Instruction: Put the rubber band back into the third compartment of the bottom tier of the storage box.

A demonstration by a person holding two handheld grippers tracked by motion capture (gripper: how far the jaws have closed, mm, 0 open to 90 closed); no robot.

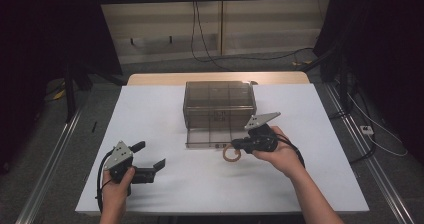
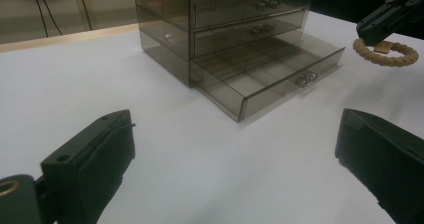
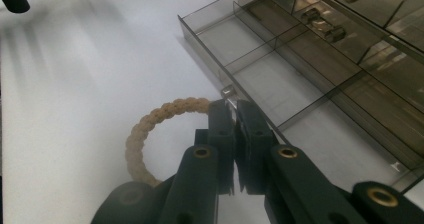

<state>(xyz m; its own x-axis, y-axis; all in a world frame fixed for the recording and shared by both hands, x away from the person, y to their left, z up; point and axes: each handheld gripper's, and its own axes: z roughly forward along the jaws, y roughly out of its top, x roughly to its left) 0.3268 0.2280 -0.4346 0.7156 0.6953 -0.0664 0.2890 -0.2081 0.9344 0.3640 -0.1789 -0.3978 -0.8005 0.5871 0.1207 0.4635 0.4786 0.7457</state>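
The right hand-held gripper [image 1: 239, 145] is clamped on a braided rope ring [image 1: 231, 154]; the right gripper view shows both jaws pressed together over one point of the ring [image 3: 150, 121]. The rest of the loop hangs free beside the jaws. The ring sits just in front of the open bottom drawer [image 1: 210, 137] of a smoked transparent drawer cabinet [image 1: 219, 101], which stands toward the far edge of the white worktop [image 1: 320, 149], near its middle. In the left gripper view the ring [image 2: 387, 55] appears lifted off the surface, with a shadow below it.

The step in hand appears to be transfer of the ring into the drawer. The drawer is pulled out and divided into compartments [image 3: 280, 86], all of which look empty. The next move calls for carrying the ring over the drawer's front wall, lowering it into one compartment, then releasing the jaws. The ring is wide relative to the dividers, so placement probably needs the loop laid flat and clear of them.

The left hand-held gripper [image 1: 149, 159] rests near the worktop's near left corner with its jaws wide apart and nothing between them.

Limits of view: the smoked walls obscure the contents of the upper drawers, apart from a few small indistinct items. The small tan tag on the ring by the jaw tips cannot be identified.
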